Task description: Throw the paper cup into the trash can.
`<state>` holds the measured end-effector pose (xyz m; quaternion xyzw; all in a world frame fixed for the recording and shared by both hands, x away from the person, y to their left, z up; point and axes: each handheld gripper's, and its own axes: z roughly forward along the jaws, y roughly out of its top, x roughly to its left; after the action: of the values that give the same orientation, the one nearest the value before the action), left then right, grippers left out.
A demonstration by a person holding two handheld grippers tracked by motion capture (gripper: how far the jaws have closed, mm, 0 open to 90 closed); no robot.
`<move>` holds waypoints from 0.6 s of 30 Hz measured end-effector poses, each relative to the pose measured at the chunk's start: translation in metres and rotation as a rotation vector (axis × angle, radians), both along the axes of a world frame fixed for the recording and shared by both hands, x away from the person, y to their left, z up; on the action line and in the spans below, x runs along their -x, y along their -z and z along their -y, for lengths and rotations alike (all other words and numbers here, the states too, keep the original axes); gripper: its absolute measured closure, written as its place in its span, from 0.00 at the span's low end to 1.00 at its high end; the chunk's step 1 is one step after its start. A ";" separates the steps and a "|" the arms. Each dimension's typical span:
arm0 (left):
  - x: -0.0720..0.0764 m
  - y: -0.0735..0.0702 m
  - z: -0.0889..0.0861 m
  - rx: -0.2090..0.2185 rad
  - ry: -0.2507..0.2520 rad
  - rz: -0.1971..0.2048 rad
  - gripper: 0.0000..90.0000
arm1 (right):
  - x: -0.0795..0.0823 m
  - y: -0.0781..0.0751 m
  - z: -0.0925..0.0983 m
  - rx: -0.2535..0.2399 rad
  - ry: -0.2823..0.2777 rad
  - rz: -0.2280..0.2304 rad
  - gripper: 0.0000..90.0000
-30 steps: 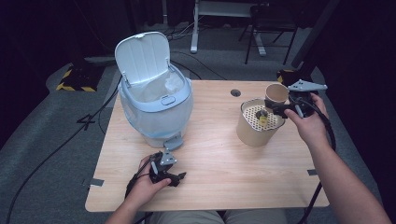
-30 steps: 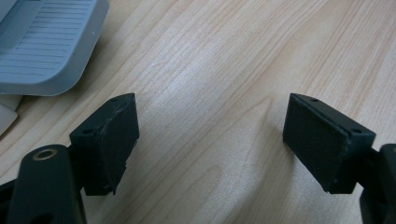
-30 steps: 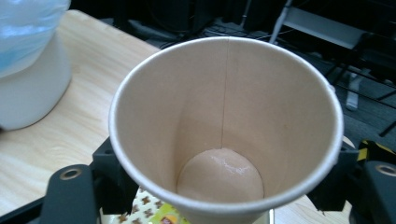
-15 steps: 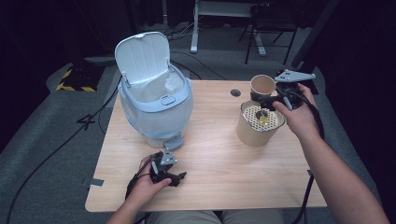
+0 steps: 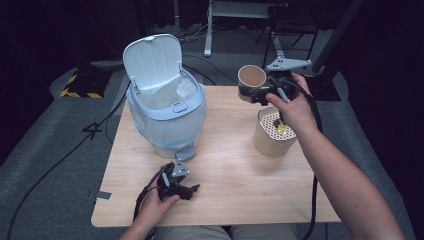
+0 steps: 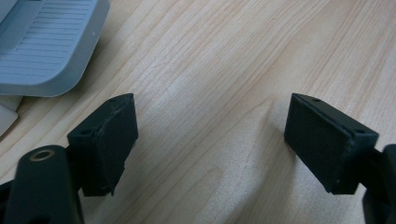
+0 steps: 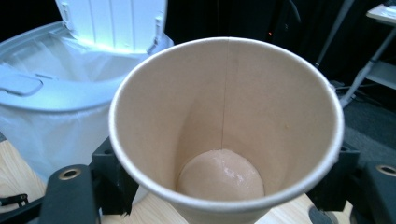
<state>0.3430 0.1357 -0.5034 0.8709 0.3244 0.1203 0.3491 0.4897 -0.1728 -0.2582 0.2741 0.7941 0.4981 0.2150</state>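
My right gripper (image 5: 256, 94) is shut on a brown paper cup (image 5: 251, 78) and holds it in the air above the table's far edge, tilted toward the bin. Seen from the right gripper view, the paper cup (image 7: 226, 126) is empty inside, with a black jaw on each side. A pale blue bin (image 5: 167, 112) with its lid up and a clear bag liner stands at the table's left. A tan cylinder (image 5: 272, 135) with a perforated white top stands under my right hand. My left gripper (image 5: 186, 189) rests open on the wood near the front edge, nothing between its fingers (image 6: 105, 140).
The wooden table (image 5: 225, 190) has bare surface in the middle and front right. The bin's grey foot pedal (image 6: 44, 42) lies just beyond my left gripper. Cables trail over the dark floor, and a desk frame (image 5: 240, 20) stands behind the table.
My right gripper has lifted the paper cup and carried it left and away from the tan cylinder, toward the bin. The left gripper has stayed put.
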 end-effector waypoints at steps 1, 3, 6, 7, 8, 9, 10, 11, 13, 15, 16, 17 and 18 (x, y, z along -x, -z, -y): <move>0.000 0.000 0.000 0.000 0.000 0.000 0.17 | 0.000 0.000 0.000 0.000 0.000 0.000 0.29; 0.000 0.000 0.000 -0.003 -0.005 0.001 0.17 | -0.001 -0.002 -0.018 0.038 -0.019 0.035 0.28; 0.000 0.000 0.000 0.001 -0.006 -0.002 0.17 | -0.004 -0.003 -0.035 0.025 -0.045 0.037 0.28; 0.000 0.000 0.000 0.001 -0.006 -0.002 0.17 | -0.005 -0.004 -0.040 0.015 -0.053 0.039 0.28; 0.000 0.000 0.000 -0.001 -0.008 -0.002 0.17 | -0.005 -0.005 -0.046 0.004 -0.064 0.036 0.28; 0.000 0.000 0.000 -0.001 -0.008 -0.002 0.17 | -0.006 -0.006 -0.051 -0.013 -0.070 0.035 0.28; 0.000 0.000 0.000 -0.001 -0.008 -0.002 0.17 | -0.007 -0.007 -0.056 -0.029 -0.080 0.030 0.28; 0.000 0.000 0.000 -0.001 -0.008 -0.002 0.17 | -0.007 -0.007 -0.056 -0.029 -0.080 0.030 0.28; 0.001 0.000 0.000 -0.003 -0.012 0.002 0.17 | -0.008 -0.009 -0.065 -0.052 -0.095 0.024 0.28; 0.002 0.000 0.000 0.001 -0.021 0.002 0.17 | -0.009 -0.011 -0.077 -0.057 -0.103 0.036 0.28; 0.002 0.000 0.000 0.000 -0.020 0.000 0.17 | -0.009 -0.012 -0.081 -0.069 -0.107 0.038 0.28; 0.002 0.000 0.000 0.000 -0.020 0.000 0.17 | -0.009 -0.013 -0.085 -0.078 -0.111 0.038 0.28; 0.002 0.000 0.000 -0.002 -0.021 0.000 0.16 | -0.010 -0.014 -0.088 -0.087 -0.113 0.039 0.28</move>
<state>0.3413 0.1359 -0.5036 0.8677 0.3335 0.1246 0.3470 0.4995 -0.0846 -0.2445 0.2281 0.7815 0.5489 0.1897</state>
